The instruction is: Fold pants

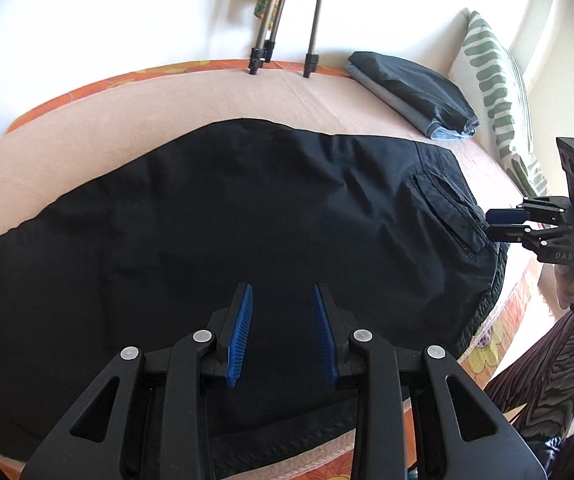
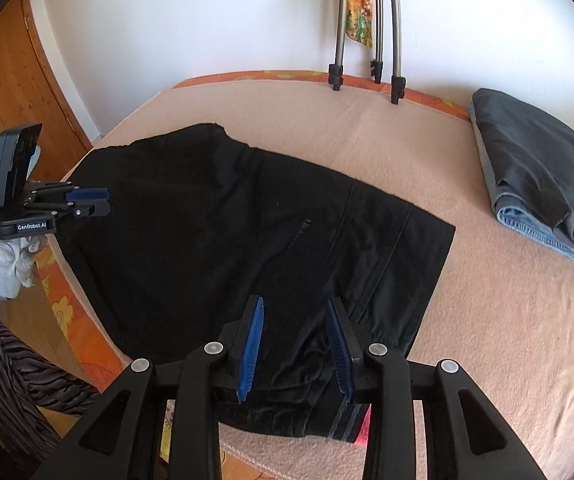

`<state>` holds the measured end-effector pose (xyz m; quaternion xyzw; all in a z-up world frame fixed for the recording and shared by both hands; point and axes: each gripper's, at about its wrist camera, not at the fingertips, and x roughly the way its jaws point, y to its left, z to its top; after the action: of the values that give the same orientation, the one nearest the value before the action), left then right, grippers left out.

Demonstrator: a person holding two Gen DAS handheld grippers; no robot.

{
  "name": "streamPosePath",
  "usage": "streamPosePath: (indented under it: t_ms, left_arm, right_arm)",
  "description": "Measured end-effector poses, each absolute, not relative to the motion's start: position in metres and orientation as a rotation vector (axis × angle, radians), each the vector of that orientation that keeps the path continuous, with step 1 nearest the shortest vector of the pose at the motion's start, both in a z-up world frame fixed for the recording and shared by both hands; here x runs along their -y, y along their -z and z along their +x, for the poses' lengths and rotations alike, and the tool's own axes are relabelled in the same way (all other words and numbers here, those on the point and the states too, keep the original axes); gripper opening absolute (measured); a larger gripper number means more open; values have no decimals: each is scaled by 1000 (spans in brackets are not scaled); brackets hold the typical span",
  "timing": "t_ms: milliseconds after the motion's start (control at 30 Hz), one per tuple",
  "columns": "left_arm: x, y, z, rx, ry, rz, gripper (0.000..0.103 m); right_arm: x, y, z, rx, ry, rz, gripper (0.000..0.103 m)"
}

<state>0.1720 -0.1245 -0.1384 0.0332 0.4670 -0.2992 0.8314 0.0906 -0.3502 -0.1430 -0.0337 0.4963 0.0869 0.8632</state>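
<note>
Black pants (image 1: 247, 216) lie spread flat across the peach blanket (image 2: 487, 320) on the bed, waistband end toward the right gripper (image 2: 295, 344). That gripper hangs just above the cloth with its blue pads (image 2: 251, 344) parted and nothing between them. The left gripper (image 1: 283, 332) hovers over the other end, jaws likewise apart and empty. Over by the striped pillow (image 1: 495, 92) sits a stack of folded clothes (image 2: 539, 176), with tripod legs (image 2: 395, 40) against the wall.
</note>
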Motion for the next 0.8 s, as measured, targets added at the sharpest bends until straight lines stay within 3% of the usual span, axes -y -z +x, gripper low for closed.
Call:
streamPosePath:
  t_ms: [100,167,300,367,567,800]
  left_arm:
    - [143,146,160,-1020,678,56,29]
    - [155,152,153,-1036,696,84,30]
    - [163,157,145,-1022,701,149,29]
    - [157,155,149,-1029,681,115,30]
    - [122,141,160,-1007,605,54,30]
    - [21,115,163,-923,401,-49,30]
  right_arm:
    - [362,151,76,-1054,-69,-55,37]
    - [367,152,70,-1045,-41,-42,49]
    - [365,154,70,-1074,-19,-89,48]
    - [358,140,71,-1016,-30,-108,37]
    - [311,107,115,-899,-191,-111,37]
    - [246,119,212,-909,-336,-98,37]
